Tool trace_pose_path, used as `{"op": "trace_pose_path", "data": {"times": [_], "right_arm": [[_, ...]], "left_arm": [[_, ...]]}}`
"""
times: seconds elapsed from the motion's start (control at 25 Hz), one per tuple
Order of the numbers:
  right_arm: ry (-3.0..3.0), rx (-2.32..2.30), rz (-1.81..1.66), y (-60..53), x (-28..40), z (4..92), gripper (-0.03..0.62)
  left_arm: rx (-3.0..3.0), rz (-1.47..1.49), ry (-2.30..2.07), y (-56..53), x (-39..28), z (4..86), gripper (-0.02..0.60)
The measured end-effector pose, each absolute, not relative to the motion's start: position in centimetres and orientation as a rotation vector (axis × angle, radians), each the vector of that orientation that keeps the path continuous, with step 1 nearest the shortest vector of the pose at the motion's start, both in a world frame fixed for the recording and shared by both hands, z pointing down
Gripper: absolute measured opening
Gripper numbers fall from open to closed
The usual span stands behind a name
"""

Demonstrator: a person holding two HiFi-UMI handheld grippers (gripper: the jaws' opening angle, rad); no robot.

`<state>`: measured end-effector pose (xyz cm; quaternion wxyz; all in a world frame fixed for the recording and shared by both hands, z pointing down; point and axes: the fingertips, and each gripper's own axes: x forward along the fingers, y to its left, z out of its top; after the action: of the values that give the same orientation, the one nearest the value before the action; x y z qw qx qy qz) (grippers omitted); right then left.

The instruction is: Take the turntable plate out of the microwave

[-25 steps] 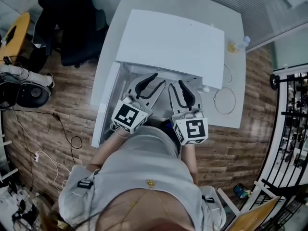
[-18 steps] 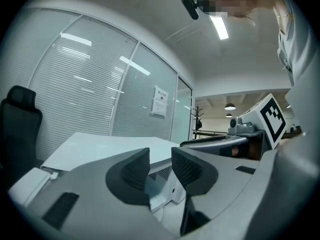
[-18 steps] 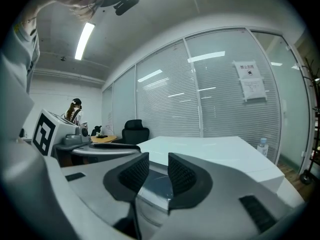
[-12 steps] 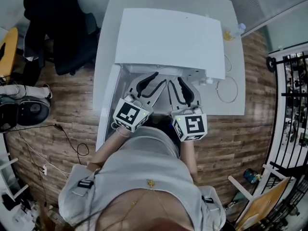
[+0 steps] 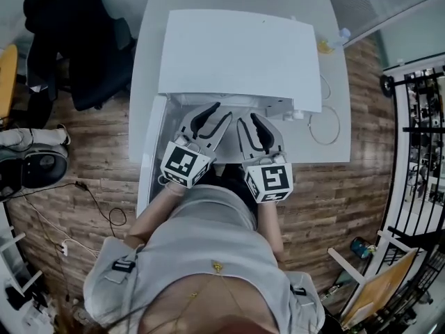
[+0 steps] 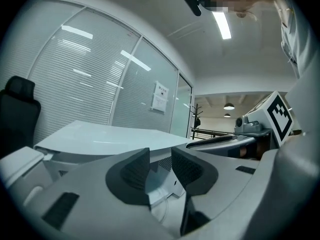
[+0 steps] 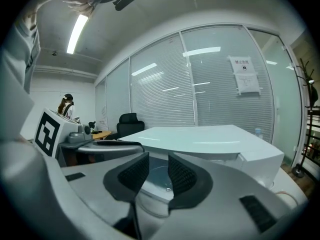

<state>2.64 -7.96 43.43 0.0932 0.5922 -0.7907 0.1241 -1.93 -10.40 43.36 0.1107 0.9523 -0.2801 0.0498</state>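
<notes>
1. Your left gripper point(image 5: 217, 117) and right gripper point(image 5: 252, 125) both stood part open, gripping nothing.
2. Turntable plate point(image 7: 156, 180) sat inside the microwave point(image 5: 240, 54), at 12 o'clock from your right jaws.
3. Right hand was probably nearer; the left gripper view was unclear.

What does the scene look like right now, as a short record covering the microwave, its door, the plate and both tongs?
microwave: white, on a white table
door: open, swung to the head view's left
turntable plate: glass, inside the microwave, seen past the right tongs
left tongs: at the opening, jaws apart, nothing between them
right tongs: at the opening, jaws apart, pointed at the plate, not gripping it
task status: plate not yet taken out
</notes>
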Motion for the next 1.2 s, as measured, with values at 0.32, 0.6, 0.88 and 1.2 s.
{"op": "trace_pose_path", "data": {"times": [0.32, 0.6, 0.88, 1.2], "right_arm": [[-2.359, 1.717, 0.487, -8.7, 2.1, 46.1, 0.129], [-2.352, 1.686, 0.539, -8.7, 1.7, 48.3, 0.129], [-2.327, 1.639, 0.598, -8.6, 1.5, 50.9, 0.129], [-2.289, 1.583, 0.677, -9.0, 1.6, 53.7, 0.129]], "left_arm": [[2.730, 0.196, -0.876, -10.7, -2.2, 46.3, 0.137], [2.678, 0.225, -0.907, -10.5, -2.6, 48.7, 0.137], [2.642, 0.293, -0.930, -10.7, -3.2, 50.8, 0.135], [2.515, 0.346, -0.955, -11.1, -4.9, 53.9, 0.137]]}}
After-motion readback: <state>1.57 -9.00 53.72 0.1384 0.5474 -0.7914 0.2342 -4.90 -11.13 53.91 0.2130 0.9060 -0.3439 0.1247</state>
